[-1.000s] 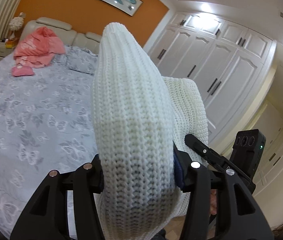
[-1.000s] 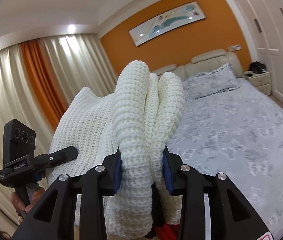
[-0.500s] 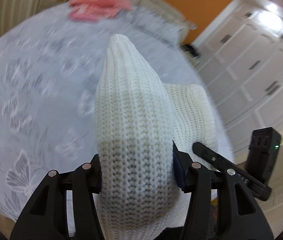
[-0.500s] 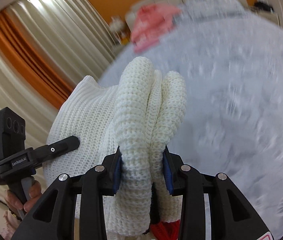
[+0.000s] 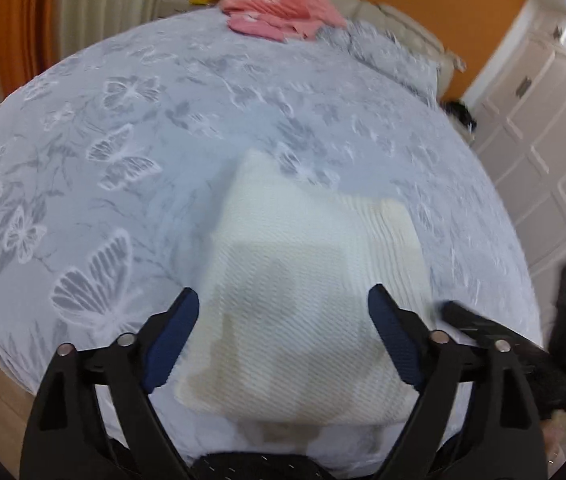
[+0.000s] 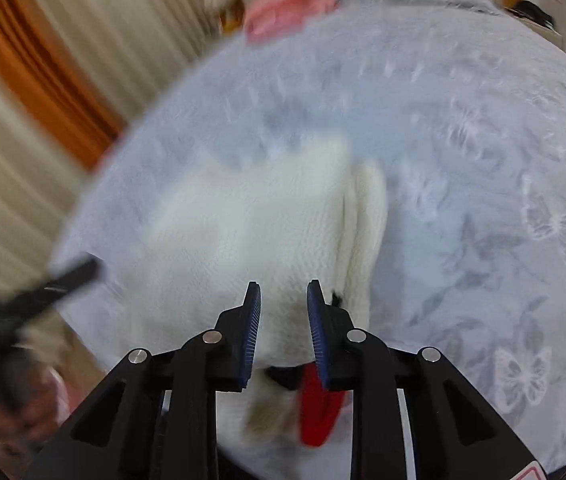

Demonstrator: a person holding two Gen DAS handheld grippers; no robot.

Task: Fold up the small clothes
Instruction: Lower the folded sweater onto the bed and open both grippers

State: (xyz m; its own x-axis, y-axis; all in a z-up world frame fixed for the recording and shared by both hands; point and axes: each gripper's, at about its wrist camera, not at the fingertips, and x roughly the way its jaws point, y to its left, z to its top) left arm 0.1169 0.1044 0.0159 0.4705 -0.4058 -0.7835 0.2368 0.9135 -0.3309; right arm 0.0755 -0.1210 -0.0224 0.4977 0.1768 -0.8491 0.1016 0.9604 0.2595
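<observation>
A white knitted sweater [image 5: 303, 280] lies folded flat on the grey butterfly-print bed [image 5: 103, 140], near its front edge. My left gripper [image 5: 283, 312] is open wide and empty just above the sweater's near part. My right gripper [image 6: 284, 300] is open with a narrow gap and holds nothing, over the sweater's near right side [image 6: 251, 232]. A folded sleeve edge [image 6: 367, 232] runs along the sweater's right side. The right wrist view is blurred.
A pink garment pile [image 5: 279, 12] lies at the head of the bed by the pillows [image 5: 383, 52]. White wardrobes [image 5: 543, 120] stand to the right, curtains [image 6: 43, 80] to the left. A red piece [image 6: 319, 412] shows below the right gripper.
Both grippers let go of the sweater, which now lies flat on the bed. Both views swung down from the room toward the bed. The left jaws opened wide, the right slightly.
</observation>
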